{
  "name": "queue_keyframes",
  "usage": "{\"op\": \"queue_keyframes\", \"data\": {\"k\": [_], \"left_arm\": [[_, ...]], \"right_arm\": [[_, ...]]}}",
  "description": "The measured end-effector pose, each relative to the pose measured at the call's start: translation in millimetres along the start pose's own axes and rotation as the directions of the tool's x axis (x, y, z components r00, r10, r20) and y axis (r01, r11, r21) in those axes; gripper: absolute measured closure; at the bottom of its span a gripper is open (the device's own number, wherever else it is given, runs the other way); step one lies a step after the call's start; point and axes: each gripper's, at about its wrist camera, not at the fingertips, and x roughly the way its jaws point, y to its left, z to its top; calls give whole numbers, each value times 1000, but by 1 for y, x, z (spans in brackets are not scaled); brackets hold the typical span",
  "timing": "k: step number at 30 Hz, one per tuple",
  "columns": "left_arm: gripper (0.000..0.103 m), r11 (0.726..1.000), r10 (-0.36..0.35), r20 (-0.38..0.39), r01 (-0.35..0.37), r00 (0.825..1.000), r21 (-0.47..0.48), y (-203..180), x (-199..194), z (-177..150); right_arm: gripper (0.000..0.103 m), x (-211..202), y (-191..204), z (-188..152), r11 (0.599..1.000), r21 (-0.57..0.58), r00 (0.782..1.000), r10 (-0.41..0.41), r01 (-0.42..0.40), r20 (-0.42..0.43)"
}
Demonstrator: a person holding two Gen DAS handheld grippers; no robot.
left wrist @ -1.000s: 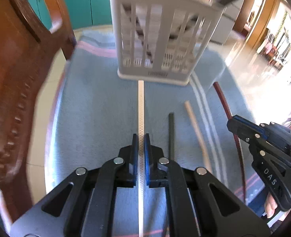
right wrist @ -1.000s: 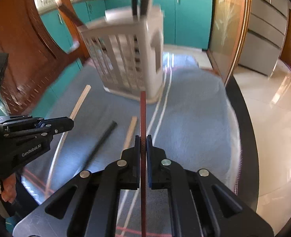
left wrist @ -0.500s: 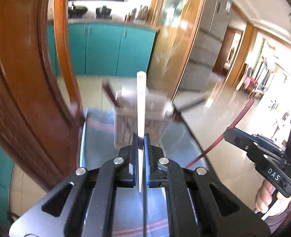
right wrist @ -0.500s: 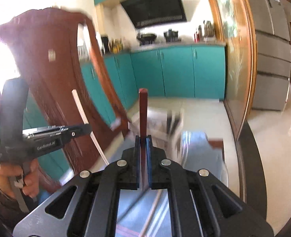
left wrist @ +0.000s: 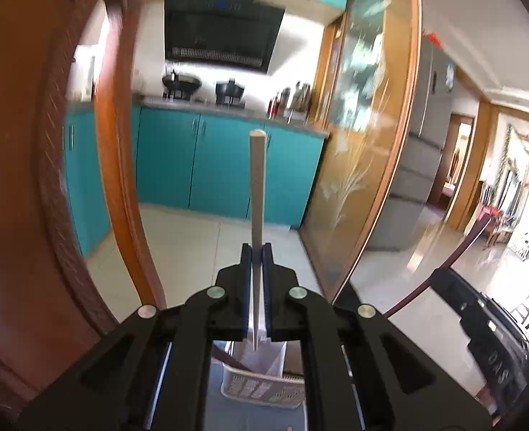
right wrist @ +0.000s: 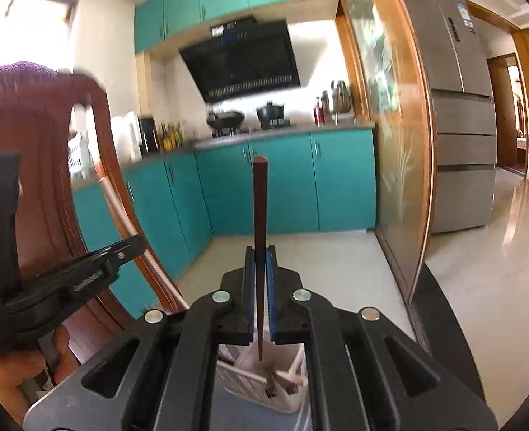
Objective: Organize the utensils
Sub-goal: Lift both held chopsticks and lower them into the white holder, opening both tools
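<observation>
Your left gripper (left wrist: 256,251) is clamping the white chopstick (left wrist: 256,194) upright above the white basket (left wrist: 261,388). Your right gripper (right wrist: 260,251) is pinching the dark red chopstick (right wrist: 260,208) upright over that basket (right wrist: 286,391).

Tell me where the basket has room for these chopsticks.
In the white basket, the compartment under the tip of the red chopstick looks bare; the one nearer the camera is crowded with dark utensils. Under the white chopstick, bare too.
</observation>
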Motion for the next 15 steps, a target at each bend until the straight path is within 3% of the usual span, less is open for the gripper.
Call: {"op": "queue_keyframes", "data": {"k": [5, 10, 15], "left_arm": [[96, 998, 23, -62, -19, 998, 57, -4, 23, -34], [96, 997, 34, -81, -28, 996, 76, -7, 24, -45], [96, 997, 31, -87, -25, 996, 75, -7, 20, -49]], "right_arm": [[97, 12, -1, -20, 1000, -27, 998, 4, -5, -56], [96, 14, 2, -26, 999, -33, 997, -4, 1, -79], [83, 7, 3, -27, 1000, -30, 997, -3, 1, -72]]}}
